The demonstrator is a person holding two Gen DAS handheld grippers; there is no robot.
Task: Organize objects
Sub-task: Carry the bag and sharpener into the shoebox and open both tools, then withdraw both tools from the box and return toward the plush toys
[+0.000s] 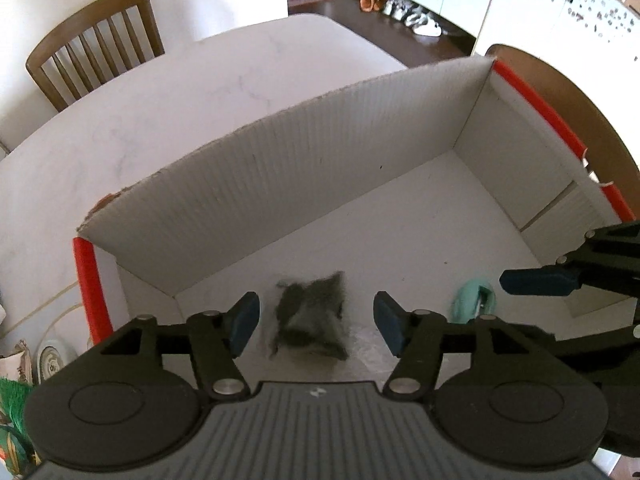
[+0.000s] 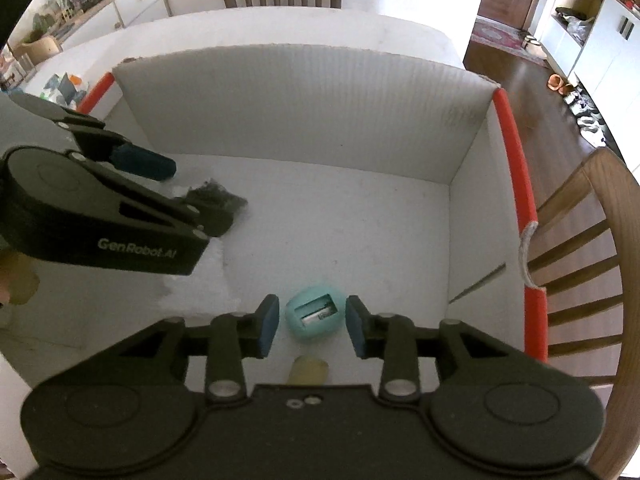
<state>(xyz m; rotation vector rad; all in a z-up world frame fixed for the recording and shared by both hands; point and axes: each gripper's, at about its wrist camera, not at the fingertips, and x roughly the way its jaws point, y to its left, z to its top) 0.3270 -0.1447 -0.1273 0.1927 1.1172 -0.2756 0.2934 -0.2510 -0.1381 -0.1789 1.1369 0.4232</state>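
Note:
A white cardboard box (image 1: pixel 320 160) with red edge strips stands on the white table, and both grippers reach down into it. In the left wrist view my left gripper (image 1: pixel 316 322) is open. A blurred dark fuzzy bundle (image 1: pixel 310 314) shows in the gap, clear of both pads. The right wrist view shows that bundle (image 2: pixel 218 196) low by the box (image 2: pixel 300 100) floor, beside the left gripper (image 2: pixel 184 196). My right gripper (image 2: pixel 312 324) is open around a teal egg-shaped object (image 2: pixel 316 320) with a metal insert, a thin gap on each side. The teal object (image 1: pixel 472 300) lies beside the right gripper's finger (image 1: pixel 536 282).
A pale yellow item (image 2: pixel 308 370) lies on the box floor just under the right gripper. Wooden chairs stand at the far side (image 1: pixel 92 44) and to the right (image 2: pixel 580 240) of the table. Small clutter (image 2: pixel 66 86) lies on the table left of the box.

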